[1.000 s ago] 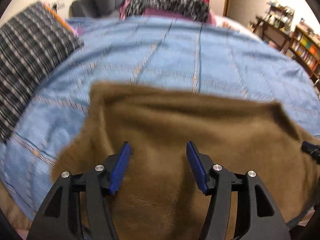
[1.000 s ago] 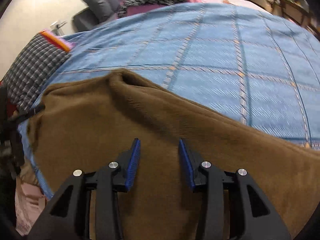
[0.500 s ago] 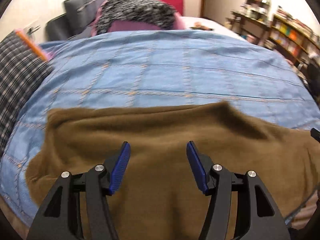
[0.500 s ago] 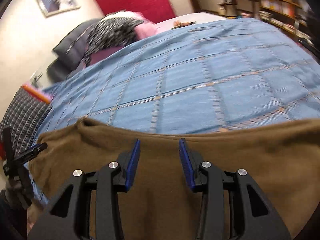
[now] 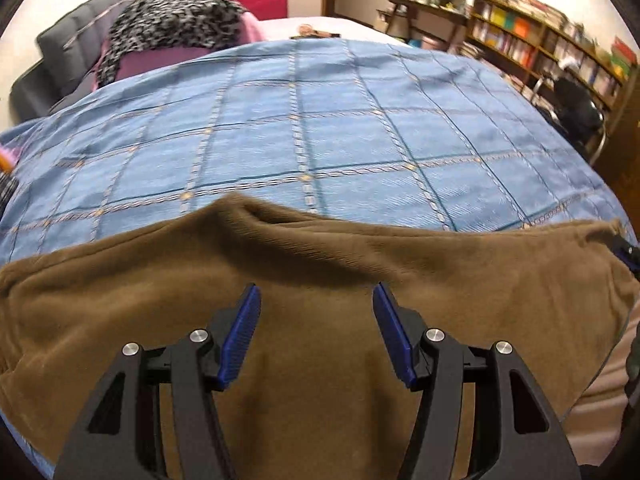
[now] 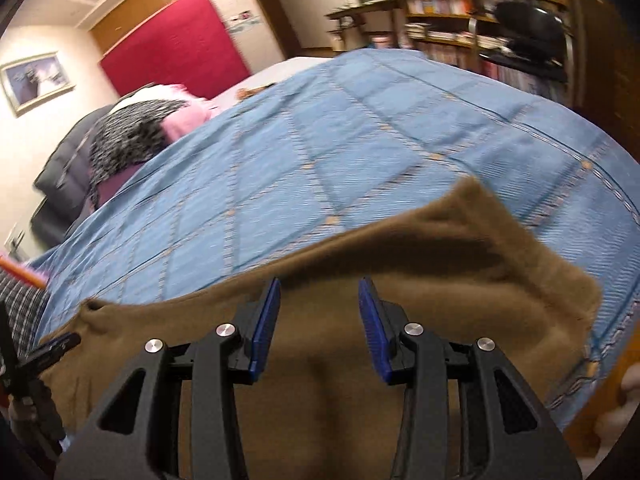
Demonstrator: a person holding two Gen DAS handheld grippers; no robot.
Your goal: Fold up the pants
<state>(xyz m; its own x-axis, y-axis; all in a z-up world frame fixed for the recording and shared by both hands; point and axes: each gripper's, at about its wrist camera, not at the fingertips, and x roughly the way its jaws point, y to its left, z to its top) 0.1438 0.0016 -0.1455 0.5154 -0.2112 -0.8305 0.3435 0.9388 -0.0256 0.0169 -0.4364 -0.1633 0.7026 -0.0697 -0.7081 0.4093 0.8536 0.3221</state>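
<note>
Pants (image 5: 320, 360), brown and fleecy, are spread across the near edge of the blue checked bedspread (image 5: 320, 128), long axis running side to side. Both the left gripper (image 5: 316, 312) and right gripper (image 6: 319, 304) are held spread, nothing pinched, directly above the cloth, so neither's really nearer.

One pair of brown pants (image 5: 320, 280) on one bed w/ one blue checked cover (image 5: 320, 128). Two grippers: left gripper (image 5: 316, 300) and right gripper (image 6: 319, 292), each w/ two blue-padded fingers (image 5: 240, 332), so four fingers total. Also one red wall panel (image 6: 172, 60), one framed picture (image 6: 32, 80), one speckled black-and-white cushion (image 5: 176, 20), one black chair (image 5: 576, 108); bookshelves at the back, approx. two units, too blurred to count books.
</note>
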